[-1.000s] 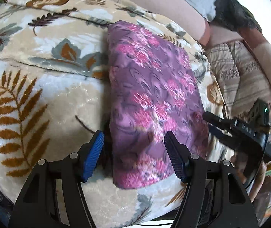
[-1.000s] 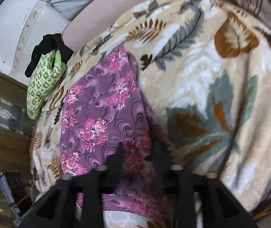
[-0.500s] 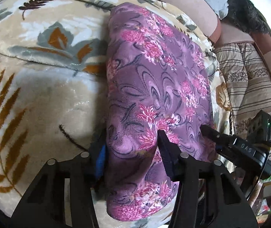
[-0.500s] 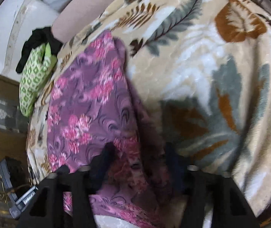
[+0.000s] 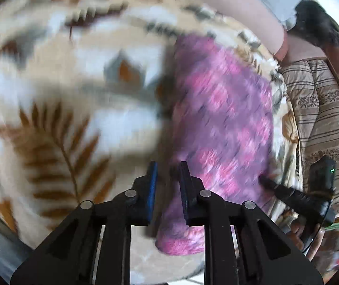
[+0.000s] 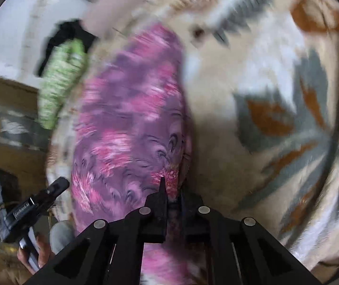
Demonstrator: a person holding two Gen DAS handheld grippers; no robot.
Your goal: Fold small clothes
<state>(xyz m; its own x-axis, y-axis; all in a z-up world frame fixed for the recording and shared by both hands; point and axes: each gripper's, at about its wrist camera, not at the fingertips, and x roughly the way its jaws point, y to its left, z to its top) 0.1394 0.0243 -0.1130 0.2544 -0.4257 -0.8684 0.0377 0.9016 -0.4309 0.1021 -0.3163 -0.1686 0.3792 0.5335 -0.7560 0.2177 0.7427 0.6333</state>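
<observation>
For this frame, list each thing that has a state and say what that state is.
Purple floral cloth garment: folded into a long strip on the leaf-patterned plush blanket, near edge pinched at two spots.
Left claw: has just been closing, shut on the garment's edge.
Right claw: has just been closing, shut on the garment's edge.
Green patterned cloth: bunched at the blanket's far end.
</observation>
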